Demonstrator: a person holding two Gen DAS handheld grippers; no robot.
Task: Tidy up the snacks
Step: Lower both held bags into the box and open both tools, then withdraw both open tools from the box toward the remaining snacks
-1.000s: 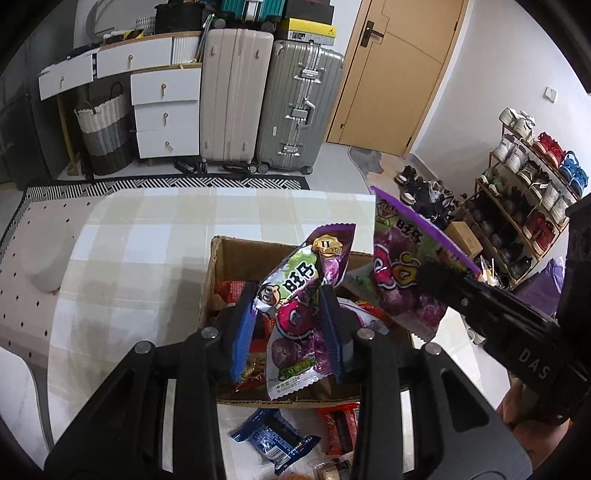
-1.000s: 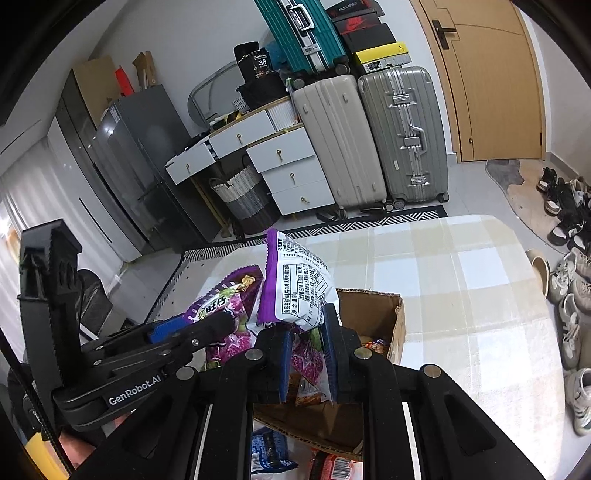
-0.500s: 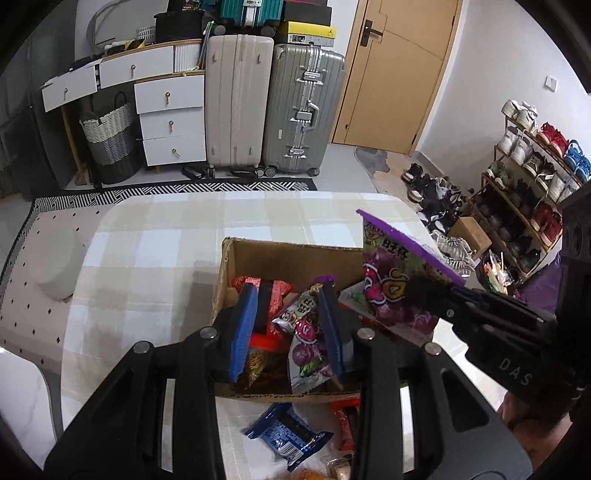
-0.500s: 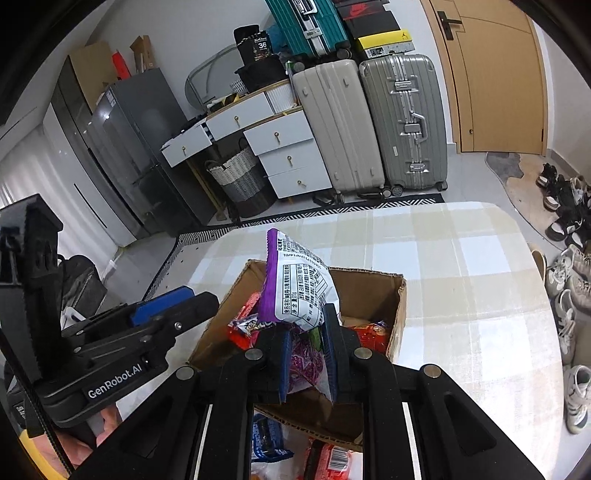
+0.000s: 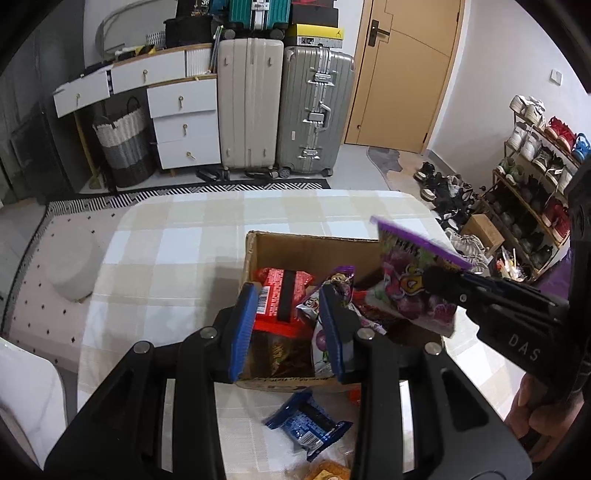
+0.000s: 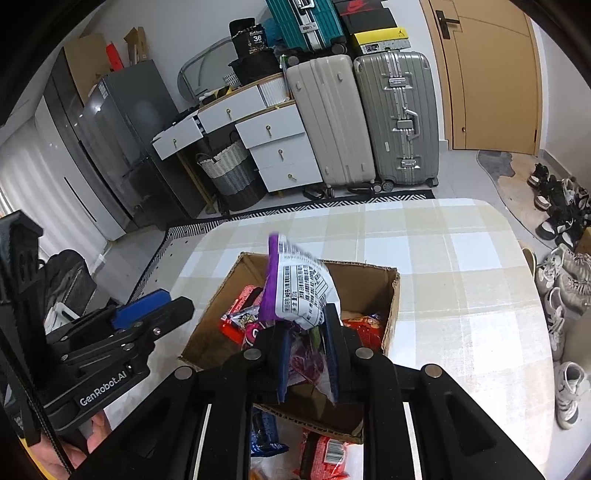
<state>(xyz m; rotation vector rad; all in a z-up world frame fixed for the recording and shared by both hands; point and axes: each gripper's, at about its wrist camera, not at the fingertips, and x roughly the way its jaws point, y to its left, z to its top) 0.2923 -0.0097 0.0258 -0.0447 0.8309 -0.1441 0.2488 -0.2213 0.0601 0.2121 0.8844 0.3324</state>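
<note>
Right gripper [image 6: 304,321]: jaws just cracked open slightly, pads pinching a purple-and-white gummy pouch [image 6: 299,284]. The pouch is crinkly glossy film, upright over the cardboard box [image 6: 391,295] at 12 o'clock. Left gripper [image 5: 288,295]: jaws clenched, nothing between the blue ribbed pads, above the box's 6 o'clock rim. A blue wrapped snack [image 5: 306,424] lies on the checked tablecloth [image 6: 443,258].

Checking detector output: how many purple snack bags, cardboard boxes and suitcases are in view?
purple snack bags: 2
cardboard box: 1
suitcases: 3
Total: 6
</note>
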